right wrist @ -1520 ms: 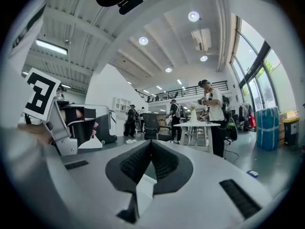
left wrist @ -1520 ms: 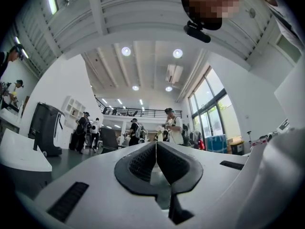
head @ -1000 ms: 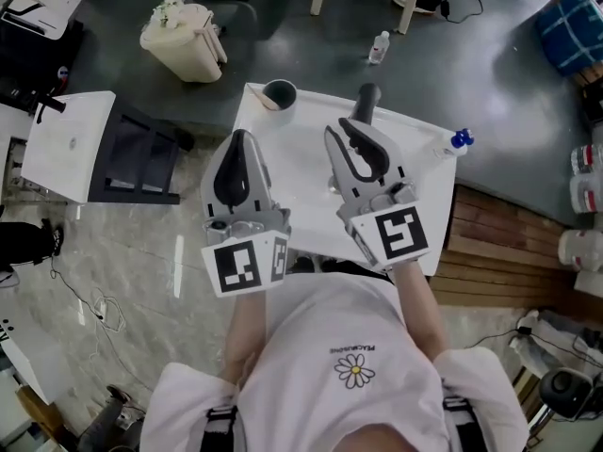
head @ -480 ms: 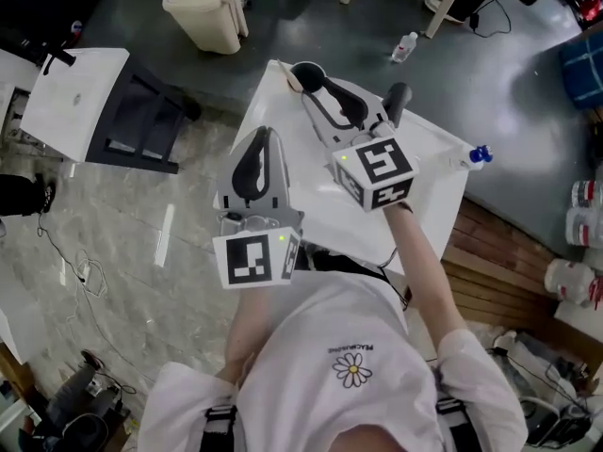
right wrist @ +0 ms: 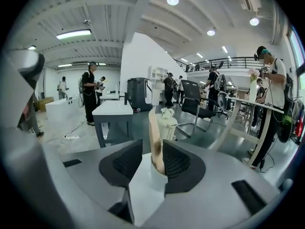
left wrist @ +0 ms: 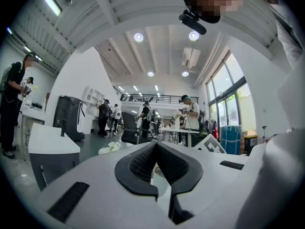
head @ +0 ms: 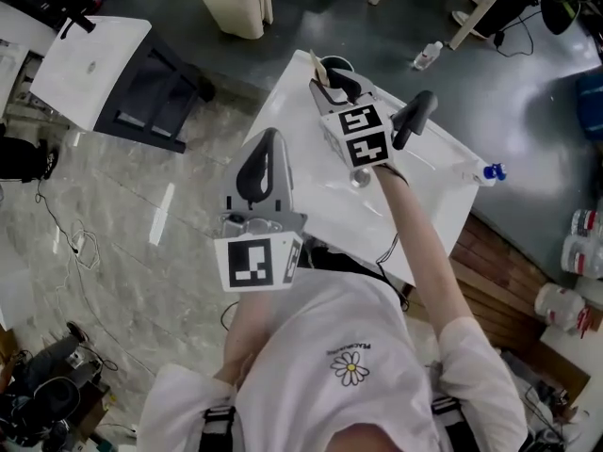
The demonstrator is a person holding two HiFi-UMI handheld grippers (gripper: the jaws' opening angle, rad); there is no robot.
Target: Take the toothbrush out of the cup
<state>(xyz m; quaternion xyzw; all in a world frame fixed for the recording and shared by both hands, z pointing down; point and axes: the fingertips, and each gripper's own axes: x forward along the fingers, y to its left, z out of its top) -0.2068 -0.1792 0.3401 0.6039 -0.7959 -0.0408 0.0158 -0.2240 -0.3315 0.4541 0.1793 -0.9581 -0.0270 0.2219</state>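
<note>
**Right gripper lines up on toothbrush handle**

At the 12 o'clock corner of the table (head: 419, 191), the right gripper (right wrist: 151, 150) hangs over the white cup (right wrist: 155, 178). Its fingers (right wrist: 127, 160) are part-open, and the pale toothbrush (right wrist: 155, 136) stands in the cup between them, not yet clamped. The left gripper (left wrist: 156, 146) waits toward 7 o'clock of the cup, fingers closed on nothing. The step likely goes best if the fingers close squarely on the handle above the rim. A straight upward lift should then keep the light cup from tipping or riding along.
</note>
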